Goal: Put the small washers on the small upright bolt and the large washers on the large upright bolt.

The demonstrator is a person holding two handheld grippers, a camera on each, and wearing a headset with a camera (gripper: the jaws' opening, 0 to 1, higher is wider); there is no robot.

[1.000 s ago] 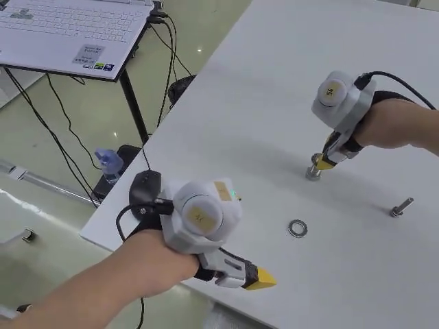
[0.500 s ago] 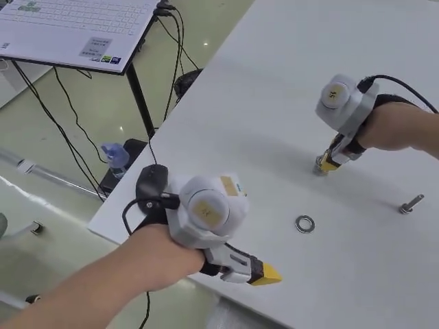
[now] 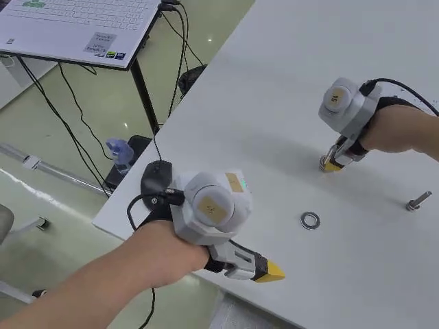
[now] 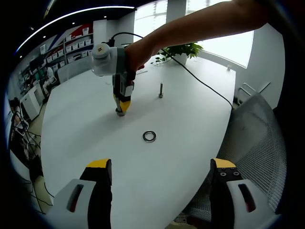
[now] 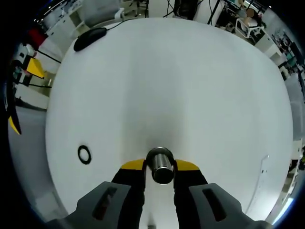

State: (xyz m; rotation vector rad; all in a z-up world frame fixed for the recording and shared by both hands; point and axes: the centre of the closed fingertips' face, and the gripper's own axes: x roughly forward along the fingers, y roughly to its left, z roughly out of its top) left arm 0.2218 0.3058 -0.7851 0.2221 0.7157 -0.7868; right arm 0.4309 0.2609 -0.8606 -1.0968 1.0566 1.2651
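The right claw point(image 3: 332, 164) sits over the large bolt point(image 5: 162, 161), jaws close on either side. I cannot tell whether they pinch anything. The left claw point(image 4: 161, 167) is spread and empty. Between the claws a shiny flat washer point(image 3: 310, 220) lies on the desk point(image 3: 274, 82), not yet placed. The small bolt point(image 3: 418, 201) stands apart from the right claw.

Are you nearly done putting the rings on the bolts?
Not nearly. Done: nothing I can confirm; the small bolt looks bare. In hand: the right gripper has its jaws either side of the large bolt, but whether a washer is on it is hidden. Left: one washer lies flat on the table, and the left gripper is open and empty.
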